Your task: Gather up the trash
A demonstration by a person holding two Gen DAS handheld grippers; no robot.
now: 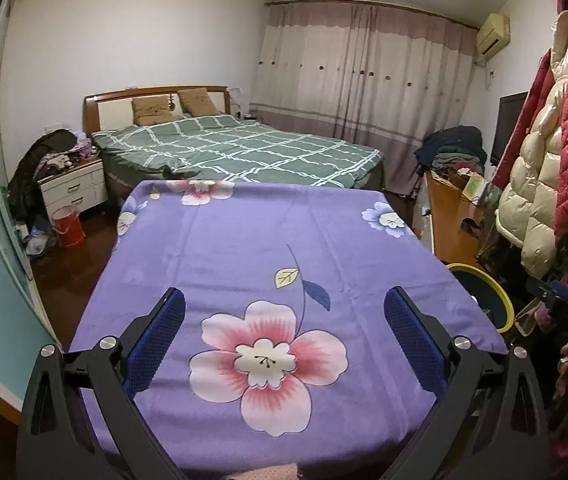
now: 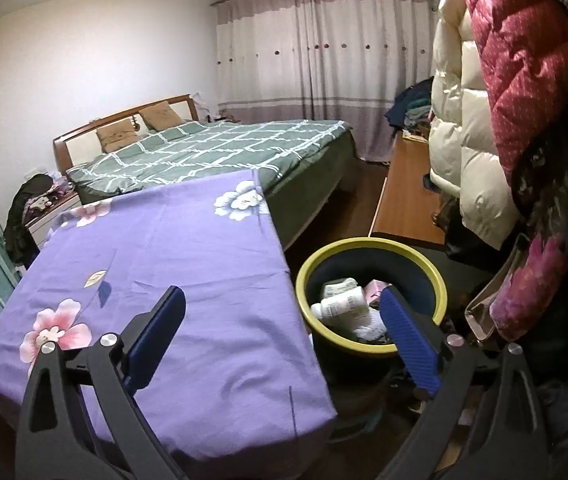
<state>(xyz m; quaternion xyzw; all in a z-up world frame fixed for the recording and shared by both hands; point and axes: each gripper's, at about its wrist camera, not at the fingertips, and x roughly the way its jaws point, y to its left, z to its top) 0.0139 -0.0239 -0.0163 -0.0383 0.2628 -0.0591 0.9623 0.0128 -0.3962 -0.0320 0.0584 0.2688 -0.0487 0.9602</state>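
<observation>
Beside the table's right edge, at about 4 o'clock in the right wrist view, stands the yellow-rimmed bin (image 2: 371,300), and the trash (image 2: 343,304) sits inside it: a white plastic bottle lying on its side, crumpled white paper or tissue under it, a pink scrap behind. The purple flowered tablecloth (image 1: 268,248) shows nothing left on it, so the collecting looks done or close to it

Both grippers are empty. The right gripper (image 2: 284,344) has its blue pads spread wide, one over the cloth, one over the bin's mouth; the left gripper (image 1: 284,332) is just as wide above the big pink flower

By my reading, all of it is light. The bottle looks thin-walled and smooth, likely to dent or slip, so grip across its middle. Tissue is soft: pinch a bunched fold
</observation>
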